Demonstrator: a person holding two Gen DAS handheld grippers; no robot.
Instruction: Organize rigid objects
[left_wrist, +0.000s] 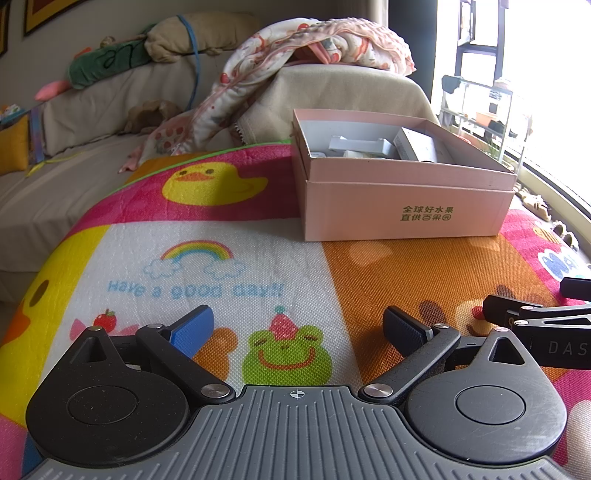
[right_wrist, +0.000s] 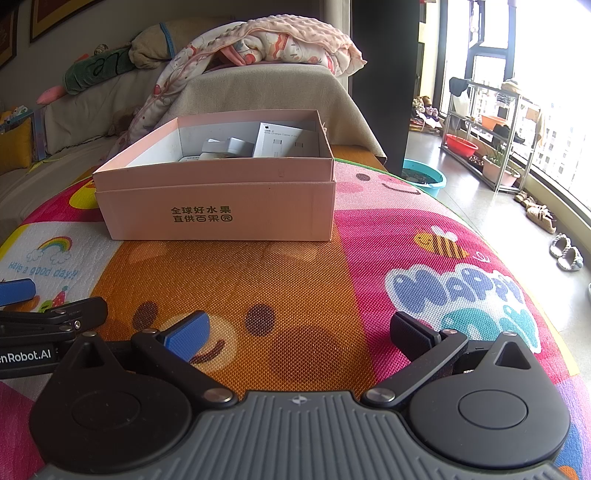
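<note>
A pink cardboard box (left_wrist: 406, 206) with dark green Chinese lettering stands open on the colourful cartoon mat (left_wrist: 258, 258). It also shows in the right wrist view (right_wrist: 221, 206). Inside it lie white rigid items: a white charger-like block (right_wrist: 232, 146), a white cable package (right_wrist: 284, 142) leaning on the back wall, and a grey-white bar (left_wrist: 360, 144). My left gripper (left_wrist: 297, 326) is open and empty, low over the mat well short of the box. My right gripper (right_wrist: 299, 332) is open and empty, beside the left one.
A beige covered sofa (left_wrist: 110, 110) with plush toys and a floral blanket (left_wrist: 295, 48) lies behind the mat. To the right are a tiled floor, a teal basin (right_wrist: 424, 177), a metal rack (right_wrist: 491, 122) and slippers (right_wrist: 567, 251) by the window.
</note>
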